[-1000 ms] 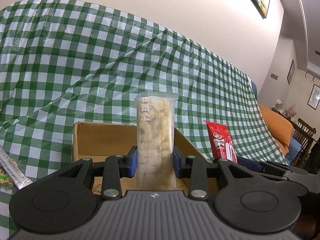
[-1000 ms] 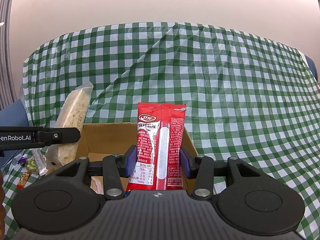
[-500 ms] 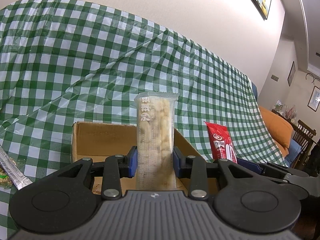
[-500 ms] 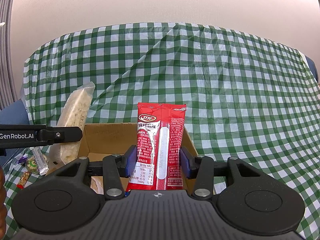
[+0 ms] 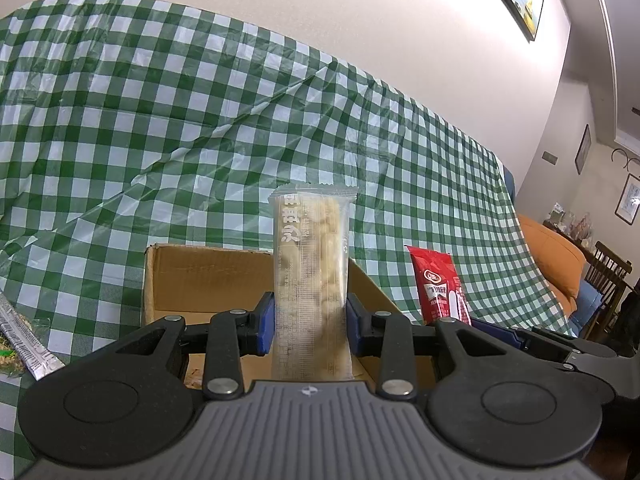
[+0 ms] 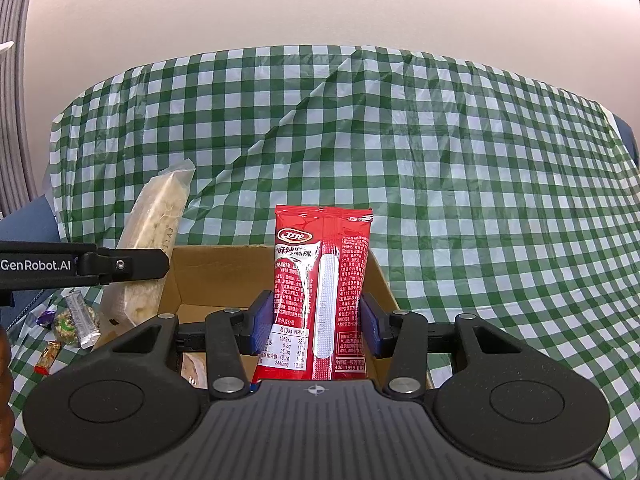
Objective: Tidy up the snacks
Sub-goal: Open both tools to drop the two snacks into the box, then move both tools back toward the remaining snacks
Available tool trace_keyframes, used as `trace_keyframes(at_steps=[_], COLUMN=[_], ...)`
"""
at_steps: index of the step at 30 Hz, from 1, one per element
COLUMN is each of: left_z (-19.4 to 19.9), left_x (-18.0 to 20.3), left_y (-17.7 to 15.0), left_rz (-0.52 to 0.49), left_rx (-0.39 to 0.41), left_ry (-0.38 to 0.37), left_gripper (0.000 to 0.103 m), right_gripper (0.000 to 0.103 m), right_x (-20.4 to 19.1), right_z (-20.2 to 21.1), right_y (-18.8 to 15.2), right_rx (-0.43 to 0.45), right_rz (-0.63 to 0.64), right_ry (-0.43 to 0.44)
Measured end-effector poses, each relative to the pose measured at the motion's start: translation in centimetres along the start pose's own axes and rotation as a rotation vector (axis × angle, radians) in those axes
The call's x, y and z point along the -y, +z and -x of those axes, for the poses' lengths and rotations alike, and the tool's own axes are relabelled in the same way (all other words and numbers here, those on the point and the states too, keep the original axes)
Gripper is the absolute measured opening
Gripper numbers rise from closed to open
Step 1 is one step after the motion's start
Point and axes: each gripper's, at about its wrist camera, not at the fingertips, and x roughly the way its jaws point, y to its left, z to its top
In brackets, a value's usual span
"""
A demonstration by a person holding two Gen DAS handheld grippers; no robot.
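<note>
My left gripper (image 5: 310, 326) is shut on a clear packet of pale snack bar (image 5: 312, 264), held upright above the open cardboard box (image 5: 208, 280). My right gripper (image 6: 314, 326) is shut on a red snack packet (image 6: 320, 280), also upright over the same box (image 6: 216, 276). In the right wrist view the clear packet (image 6: 156, 232) and the left gripper's arm (image 6: 80, 268) show at the left. In the left wrist view the red packet (image 5: 438, 288) shows at the right. A wrapped snack (image 6: 194, 372) lies inside the box.
A green-and-white checked cloth (image 5: 200, 120) covers the table up to the wall. Several small snacks (image 6: 76, 320) lie on the cloth left of the box, among them a silver-edged packet (image 5: 24, 336). An orange sofa (image 5: 556, 256) and chairs stand at the far right.
Both grippers have crept slightly forward and inward over the box, still holding their packets. The clear packet has shifted a little to the right in the right wrist view.
</note>
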Motion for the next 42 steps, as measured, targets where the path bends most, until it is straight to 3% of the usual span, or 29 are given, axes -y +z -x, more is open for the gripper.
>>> trace_keyframes(at_steps=[11,12,13,15,27,34,42], left_z=[-0.1,-0.1,-0.3,-0.6,1.3,2.1,2.8], left_x=[0.0,0.0,0.0,0.1,-1.5,-4.6,-10.1], left_y=[0.0,0.0,0.1,-0.1,0.4,1.3,1.2], left_rz=[0.002,0.005,0.007,0.006,0.002,0.070,0.160], left_rx=[-0.003,-0.009,-0.022,-0.033,0.109,0.062,0.004], left_ry=[-0.005,-0.007,-0.011,0.003,0.126,0.156,0.095], left_gripper=[0.039,0.043,0.061,0.076,0.079,0.081,0.079], right_gripper=[0.049,0.052,0.063,0.073,0.078,0.077,0.070], right_x=[0.3,0.3,0.2,-0.2,-1.4,-3.9,-6.9], right_z=[-0.3,-0.6,-0.8,-0.9,-2.0,-2.2,-2.2], right_y=[0.0,-0.1,-0.2,-0.2,0.2,0.2,0.2], right_rx=[-0.014,-0.029,-0.042,-0.035,-0.021,0.012,0.034], right_rz=[0.001,0.000,0.006,0.038,0.032,0.066,0.084], right_ry=[0.025,0.034,0.034,0.011,0.002,0.023,0.081])
